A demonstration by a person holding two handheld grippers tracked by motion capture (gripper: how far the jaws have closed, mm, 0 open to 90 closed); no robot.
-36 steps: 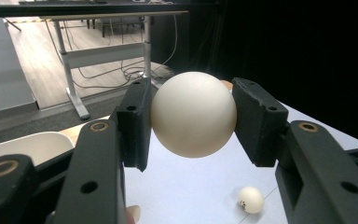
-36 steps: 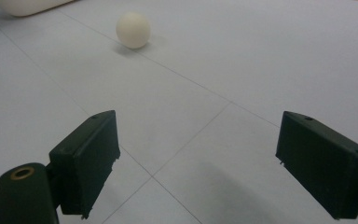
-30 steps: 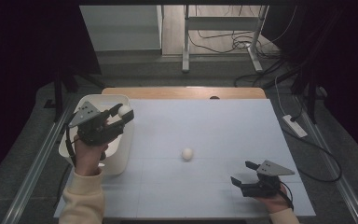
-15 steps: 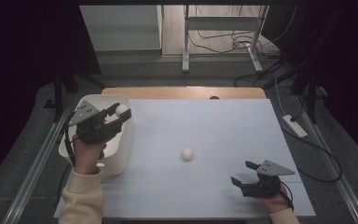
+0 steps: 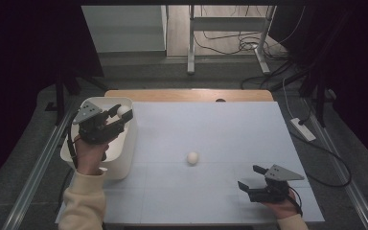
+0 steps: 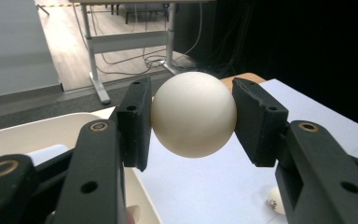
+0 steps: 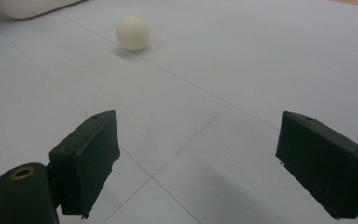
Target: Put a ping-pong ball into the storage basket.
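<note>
The left claw (image 5: 123,115) pinches a smooth cream-white round ball (image 6: 193,113), its two black pads pressed against the ball's opposite sides. In the high view this held ball (image 5: 123,110) hangs above the far right corner of a white plastic rectangular tub (image 5: 127,153) that stands at the left edge of the pale grey desk (image 5: 230,129). The hand and claw cover much of the tub's inside, so what lies in it cannot be made out; in the left gripper view the tub (image 6: 37,135) is cut off by the jaws.

A second cream-white ball (image 5: 192,157) lies on the desk near its middle, well apart from both claws. The left gripper view shows just a sliver of it (image 6: 276,199) behind the right jaw.

The right claw (image 5: 251,178) rests low near the desk's near right corner, jaws spread wide with nothing between them. In its own view (image 7: 193,170) the loose ball (image 7: 133,33) sits far ahead.
</note>
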